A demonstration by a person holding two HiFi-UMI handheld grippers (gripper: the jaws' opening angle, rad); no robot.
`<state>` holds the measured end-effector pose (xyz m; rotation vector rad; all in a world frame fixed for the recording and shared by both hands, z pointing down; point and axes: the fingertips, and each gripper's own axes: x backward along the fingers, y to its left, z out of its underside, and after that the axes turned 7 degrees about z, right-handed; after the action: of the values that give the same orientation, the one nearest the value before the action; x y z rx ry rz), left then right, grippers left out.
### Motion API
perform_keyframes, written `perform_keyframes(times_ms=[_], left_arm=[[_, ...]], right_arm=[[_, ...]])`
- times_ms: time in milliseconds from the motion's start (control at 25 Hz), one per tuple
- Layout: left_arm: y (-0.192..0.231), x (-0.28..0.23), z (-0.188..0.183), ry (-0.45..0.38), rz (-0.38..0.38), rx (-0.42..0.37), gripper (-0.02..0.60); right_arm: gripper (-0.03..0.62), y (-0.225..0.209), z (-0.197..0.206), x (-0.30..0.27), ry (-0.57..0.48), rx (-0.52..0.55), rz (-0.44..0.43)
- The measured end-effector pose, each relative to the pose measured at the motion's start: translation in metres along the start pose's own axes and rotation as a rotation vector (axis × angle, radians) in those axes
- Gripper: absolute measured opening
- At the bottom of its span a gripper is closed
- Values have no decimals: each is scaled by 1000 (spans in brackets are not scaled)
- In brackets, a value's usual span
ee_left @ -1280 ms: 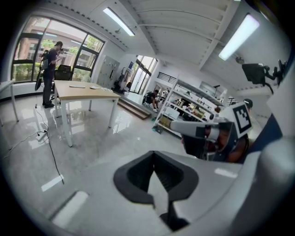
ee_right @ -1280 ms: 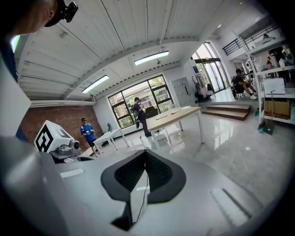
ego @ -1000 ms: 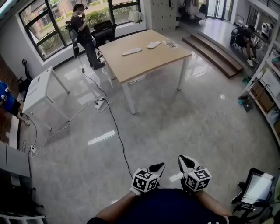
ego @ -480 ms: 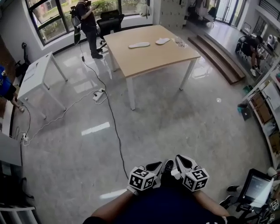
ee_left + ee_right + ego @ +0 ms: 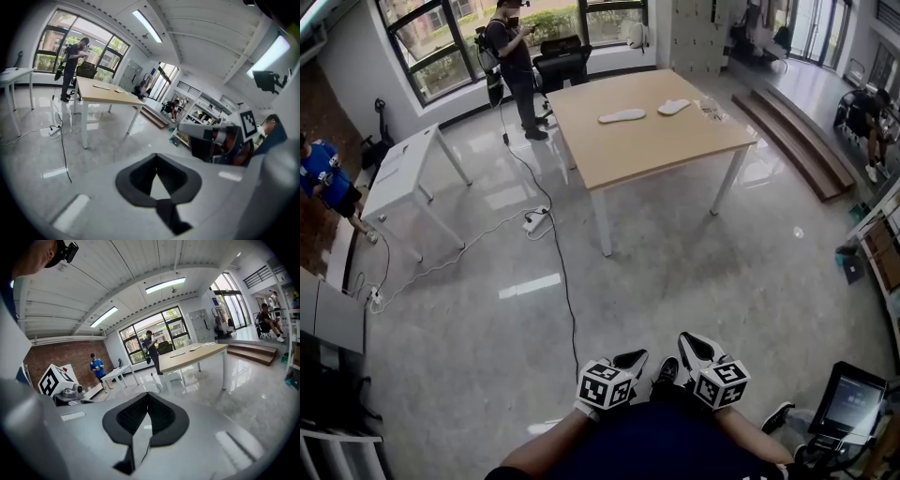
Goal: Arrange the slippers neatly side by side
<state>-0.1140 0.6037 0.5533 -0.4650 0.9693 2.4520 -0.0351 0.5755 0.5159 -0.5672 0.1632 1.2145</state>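
Two pale slippers lie apart on a far wooden table (image 5: 675, 155): the left slipper (image 5: 622, 116) and the right slipper (image 5: 673, 107). Both grippers are held close to my body, far from the table. My left gripper (image 5: 636, 360) and right gripper (image 5: 693, 346) are shut with nothing between the jaws. In the left gripper view the shut gripper (image 5: 156, 157) points toward the table (image 5: 104, 94), where the slippers (image 5: 101, 86) show as thin pale strips. Beyond the shut gripper (image 5: 147, 395) in the right gripper view stand the table (image 5: 197, 356) and slippers (image 5: 178, 354).
A person (image 5: 514, 52) and a black chair (image 5: 562, 62) stand by the windows behind the table. A white side table (image 5: 403, 178) is at left, and a cable with power strip (image 5: 534, 221) crosses the floor. Wooden steps (image 5: 797, 131) lie at right, a screen (image 5: 853, 401) beside me.
The table and slippers have shifted rightward and sit slightly larger in the head view. Both grippers stay shut and close together in front of my body.
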Motion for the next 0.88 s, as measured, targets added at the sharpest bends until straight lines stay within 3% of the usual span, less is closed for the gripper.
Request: perform_keyframes(times_ms=[600,760,880], left_arm=[[-3,-117,-93,24,-47,-33,3],[15,-162,-121,48,-36,-50,3],[12,-163,-122,59,-45,-34,3]], right_arm=[[11,-126,-72,-52,13,-18,-46],[11,-162,-91,-88,17,-49,-68],[11,-168,-91,-84,17,-65,-64]])
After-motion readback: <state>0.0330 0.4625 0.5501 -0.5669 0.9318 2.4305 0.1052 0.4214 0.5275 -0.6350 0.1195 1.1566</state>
